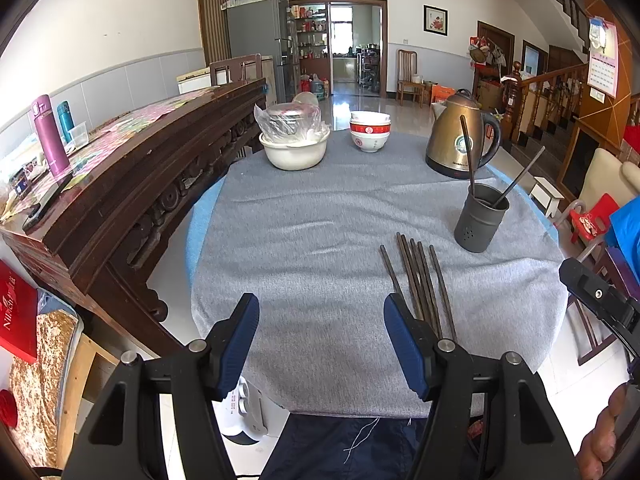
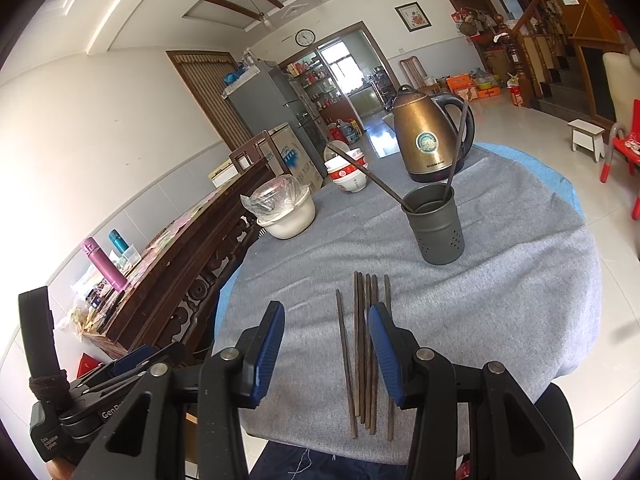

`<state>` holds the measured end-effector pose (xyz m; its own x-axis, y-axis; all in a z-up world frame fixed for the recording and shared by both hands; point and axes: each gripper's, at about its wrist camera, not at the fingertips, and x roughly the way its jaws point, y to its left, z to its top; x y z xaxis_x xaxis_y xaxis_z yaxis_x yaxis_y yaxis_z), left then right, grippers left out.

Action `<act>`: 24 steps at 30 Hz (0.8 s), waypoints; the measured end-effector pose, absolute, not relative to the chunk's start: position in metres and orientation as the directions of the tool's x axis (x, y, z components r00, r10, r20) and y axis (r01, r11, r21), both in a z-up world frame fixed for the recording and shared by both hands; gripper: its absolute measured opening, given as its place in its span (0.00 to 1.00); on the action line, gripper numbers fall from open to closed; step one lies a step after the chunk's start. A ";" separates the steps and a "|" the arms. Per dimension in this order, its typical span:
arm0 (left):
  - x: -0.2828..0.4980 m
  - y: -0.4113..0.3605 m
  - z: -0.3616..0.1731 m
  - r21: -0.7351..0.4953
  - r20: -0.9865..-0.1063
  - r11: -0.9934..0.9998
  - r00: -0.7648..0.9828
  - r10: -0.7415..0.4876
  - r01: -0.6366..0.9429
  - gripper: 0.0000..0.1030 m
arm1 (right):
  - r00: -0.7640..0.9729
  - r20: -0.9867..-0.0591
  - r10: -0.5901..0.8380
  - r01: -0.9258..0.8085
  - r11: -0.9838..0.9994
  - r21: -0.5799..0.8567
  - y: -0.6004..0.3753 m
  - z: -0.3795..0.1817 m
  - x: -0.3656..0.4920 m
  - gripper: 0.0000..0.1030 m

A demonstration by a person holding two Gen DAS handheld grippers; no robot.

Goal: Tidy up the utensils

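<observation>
Several dark chopsticks lie side by side on the grey cloth, near the front right of the round table; they also show in the right wrist view. A grey perforated utensil holder stands behind them with two chopsticks leaning in it, also seen in the right wrist view. My left gripper is open and empty, just left of the loose chopsticks. My right gripper is open and empty above the near ends of the chopsticks.
A gold electric kettle stands at the back right. Stacked red-and-white bowls and a white bowl with a plastic-wrapped dish stand at the back. A dark carved wooden sideboard runs along the table's left.
</observation>
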<state>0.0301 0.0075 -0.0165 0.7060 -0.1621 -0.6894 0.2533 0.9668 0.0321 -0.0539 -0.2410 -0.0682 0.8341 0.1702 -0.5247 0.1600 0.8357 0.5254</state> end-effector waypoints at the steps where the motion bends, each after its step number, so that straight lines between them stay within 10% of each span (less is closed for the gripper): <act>1: 0.031 0.007 -0.017 0.032 -0.691 0.967 0.705 -0.161 0.253 0.64 | 0.833 -0.527 0.170 0.162 0.835 0.526 -0.242 -0.069 -0.053 0.47; 24: 0.146 -0.021 -0.110 -0.183 -0.869 0.939 0.400 -0.293 0.290 0.60 | 0.623 -0.741 0.252 0.210 0.858 0.469 -0.262 -0.175 0.069 0.37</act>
